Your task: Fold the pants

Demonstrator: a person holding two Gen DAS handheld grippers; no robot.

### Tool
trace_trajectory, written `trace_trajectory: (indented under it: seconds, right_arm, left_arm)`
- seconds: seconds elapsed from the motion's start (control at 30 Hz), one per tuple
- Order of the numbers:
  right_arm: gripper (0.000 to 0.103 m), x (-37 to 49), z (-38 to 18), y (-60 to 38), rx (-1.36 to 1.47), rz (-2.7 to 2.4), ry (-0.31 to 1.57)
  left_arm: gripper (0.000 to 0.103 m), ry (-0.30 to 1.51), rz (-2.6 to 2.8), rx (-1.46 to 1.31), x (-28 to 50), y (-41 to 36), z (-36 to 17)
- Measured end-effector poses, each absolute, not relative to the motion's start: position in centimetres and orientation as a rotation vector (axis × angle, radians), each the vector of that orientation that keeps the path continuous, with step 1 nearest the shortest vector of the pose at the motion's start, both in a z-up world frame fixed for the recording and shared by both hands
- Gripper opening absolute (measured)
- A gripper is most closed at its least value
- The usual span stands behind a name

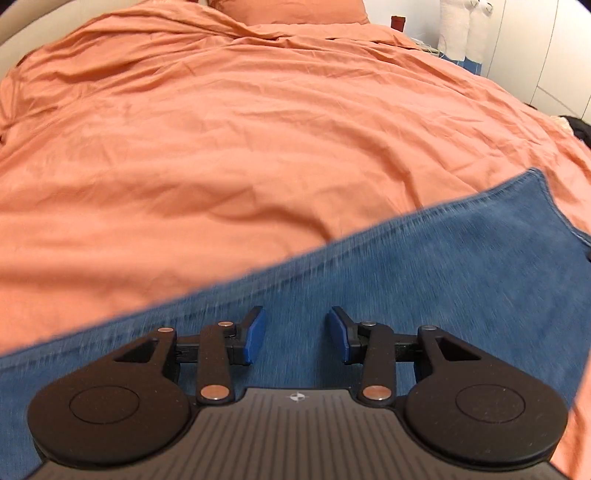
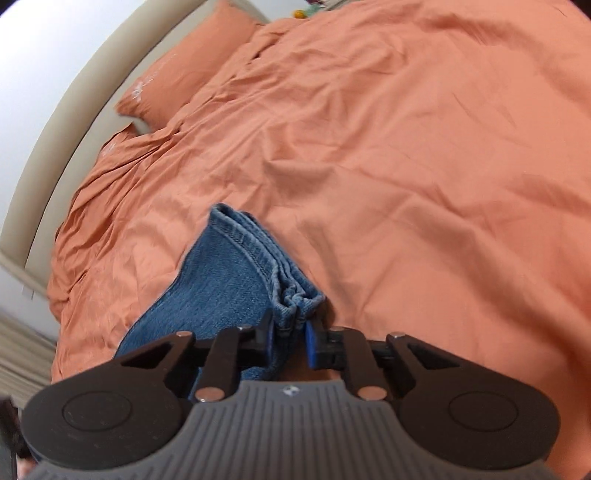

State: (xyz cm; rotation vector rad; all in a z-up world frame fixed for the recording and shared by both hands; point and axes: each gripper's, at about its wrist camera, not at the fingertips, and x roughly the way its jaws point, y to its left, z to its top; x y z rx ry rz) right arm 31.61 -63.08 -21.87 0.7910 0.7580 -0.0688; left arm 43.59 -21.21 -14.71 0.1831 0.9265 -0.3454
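Note:
Blue denim pants (image 1: 406,266) lie across the orange bed cover, running from lower left to upper right in the left wrist view. My left gripper (image 1: 297,334) is open and empty, just above the denim. In the right wrist view my right gripper (image 2: 290,332) is shut on the stacked hem ends of the pants (image 2: 240,280), which are bunched between the blue pads (image 2: 311,347) and lifted slightly off the cover.
The orange duvet (image 1: 240,129) covers the whole bed. Orange pillows (image 2: 184,77) lie by the beige headboard (image 2: 74,92). White cupboards (image 1: 535,55) and a small dark red object (image 1: 398,22) stand past the bed's far side.

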Motion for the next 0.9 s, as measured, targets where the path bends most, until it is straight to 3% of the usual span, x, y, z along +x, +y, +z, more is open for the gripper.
trace_trajectory:
  seconds: [0.33, 0.47, 0.9]
  right_arm:
    - [0.01, 32.6, -21.7, -62.8, 0.694, -0.061, 0.802]
    - [0.01, 32.6, -20.6, -62.3, 0.68, -0.089, 0.809]
    - [0.008, 32.1, -8.1, -56.2, 0.48, -0.067, 0.689]
  left_arm:
    - [0.045, 0.95, -0.299, 0.332, 46.0, -24.8, -15.9]
    - [0.036, 0.923, -0.29, 0.303, 44.0, -24.4, -14.0]
    - [0.025, 1.004, -0.547, 0.228, 30.5, -22.9, -14.0]
